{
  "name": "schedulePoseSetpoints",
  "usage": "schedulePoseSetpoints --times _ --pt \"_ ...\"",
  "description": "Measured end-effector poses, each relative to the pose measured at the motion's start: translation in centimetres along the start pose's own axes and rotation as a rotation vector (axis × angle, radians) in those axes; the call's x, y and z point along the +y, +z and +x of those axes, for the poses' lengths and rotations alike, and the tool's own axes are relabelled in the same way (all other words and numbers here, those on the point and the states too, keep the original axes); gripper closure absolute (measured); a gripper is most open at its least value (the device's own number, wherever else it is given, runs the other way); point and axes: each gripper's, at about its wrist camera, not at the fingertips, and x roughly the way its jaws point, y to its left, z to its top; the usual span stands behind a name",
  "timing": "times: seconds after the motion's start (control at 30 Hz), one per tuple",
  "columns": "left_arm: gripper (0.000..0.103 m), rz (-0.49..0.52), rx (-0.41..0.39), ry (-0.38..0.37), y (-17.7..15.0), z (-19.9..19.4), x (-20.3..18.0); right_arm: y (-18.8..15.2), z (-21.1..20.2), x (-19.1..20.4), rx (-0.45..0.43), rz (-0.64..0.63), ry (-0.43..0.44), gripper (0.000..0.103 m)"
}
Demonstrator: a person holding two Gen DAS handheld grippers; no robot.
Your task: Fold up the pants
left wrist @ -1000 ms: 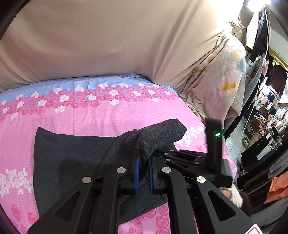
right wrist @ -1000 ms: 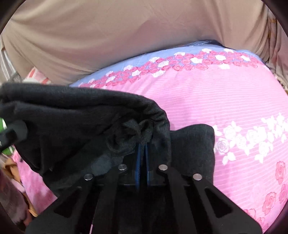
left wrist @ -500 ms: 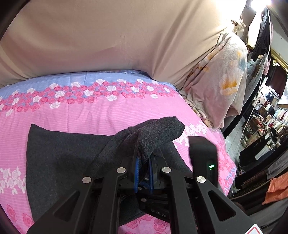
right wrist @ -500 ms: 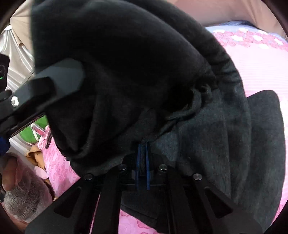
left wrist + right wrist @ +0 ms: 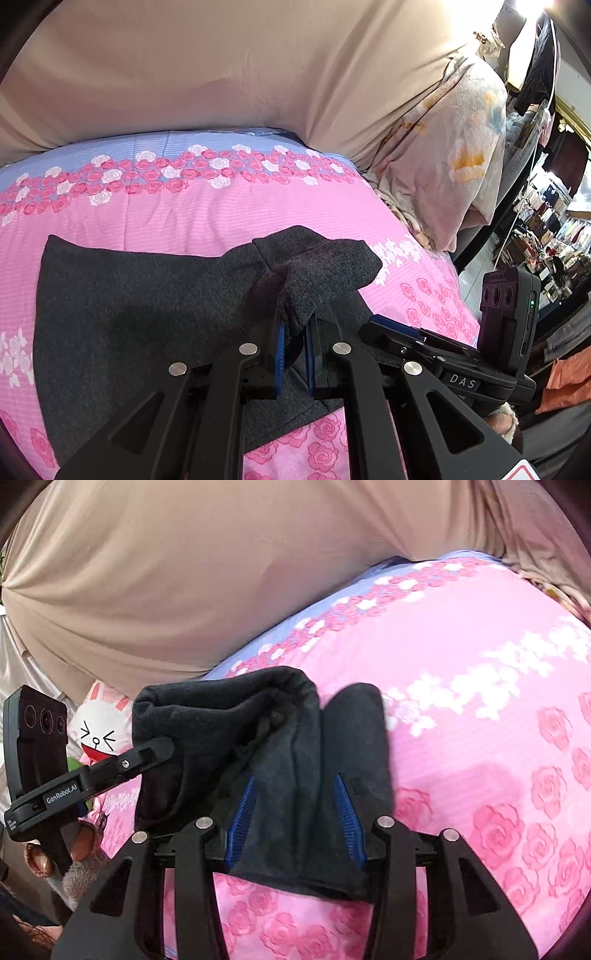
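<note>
1. Dark grey pants lie partly folded on a pink rose-print bedspread, with a beige cloth-covered backdrop behind the bed.
2. The left gripper is clamped tight on a raised fold of the pants, holding that fold up off the bed.
3. The right gripper has its jaws opening; pants fabric lies between them, but the blue pads do not seem to press on it.
4. Risk: the fabric dropped by the right gripper may slump unevenly, since the folded layers look bunched rather than flat.
5. Risk: if the left gripper pulls while it grips, it could drag the folded layers out of line.
6. No containers appear in either view; a cartoon rabbit cushion sits at the bed's edge.
</note>
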Motion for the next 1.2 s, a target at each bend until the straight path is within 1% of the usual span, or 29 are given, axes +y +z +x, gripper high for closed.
schedulePoseSetpoints --times 0.1,0.13,0.23,0.33,0.37,0.47,0.5,0.57,0.7,0.8,0.83,0.9,0.97,1.0,1.03,1.13,1.2 --pt "0.097 0.004 0.006 0.001 -0.1 0.2 -0.2 -0.1 -0.3 -0.4 0.006 0.003 -0.007 0.06" --pt "0.097 0.008 0.009 0.002 -0.2 0.2 -0.4 0.7 -0.4 -1.0 0.006 0.006 -0.005 0.06" --pt "0.097 0.023 0.002 0.005 -0.3 0.0 -0.9 0.8 0.0 -0.3 -0.003 0.024 0.0 0.06" --pt "0.097 0.043 -0.004 0.005 -0.6 -0.2 -1.5 0.6 -0.3 -0.6 -0.006 0.027 0.0 0.06" --pt "0.097 0.044 0.007 0.004 -0.8 0.0 -1.6 0.6 -0.4 -0.8 -0.007 0.028 -0.001 0.06" --pt "0.096 0.037 0.075 0.015 -1.8 2.0 -1.3 0.4 -0.2 -1.0 -0.01 0.038 -0.004 0.06" --pt "0.095 0.029 0.108 0.013 -2.4 2.9 -1.2 0.3 -0.2 -1.1 -0.012 0.04 -0.007 0.059" --pt "0.094 0.017 0.146 0.018 -3.3 3.9 -1.1 0.2 -0.2 -1.0 -0.013 0.041 -0.007 0.059" --pt "0.092 0.036 0.151 0.042 -4.4 4.4 -1.5 0.1 -0.3 -1.2 -0.017 0.048 -0.002 0.059" --pt "0.087 0.033 0.148 0.036 -4.7 4.3 -1.7 0.1 -0.2 -1.4 -0.021 0.058 0.005 0.059" --pt "0.084 0.038 0.149 0.036 -4.8 4.4 -1.8 0.1 -0.2 -1.4 -0.022 0.06 0.01 0.058" --pt "0.069 0.042 0.15 0.03 -5.1 4.3 -2.2 0.1 -0.2 -1.6 -0.026 0.066 0.024 0.056" --pt "0.032 0.029 0.158 -0.03 -5.6 4.0 -2.7 0.1 -0.2 -1.7 -0.028 0.071 0.037 0.056" --pt "0.029 0.026 0.151 -0.049 -5.8 3.7 -2.9 0.1 -0.3 -1.9 -0.031 0.076 0.041 0.056" --pt "0.029 0.035 0.14 -0.052 -6.1 3.3 -3.3 0.1 -0.3 -2.0 -0.033 0.079 0.046 0.056" --pt "0.029 0.088 0.116 -0.043 -6.8 1.8 -4.3 0.1 -0.7 -2.3 -0.055 0.099 0.051 0.056" --pt "0.028 0.089 0.105 -0.049 -7.1 0.6 -4.0 -0.1 -1.5 -2.3 -0.077 0.102 0.03 0.056"
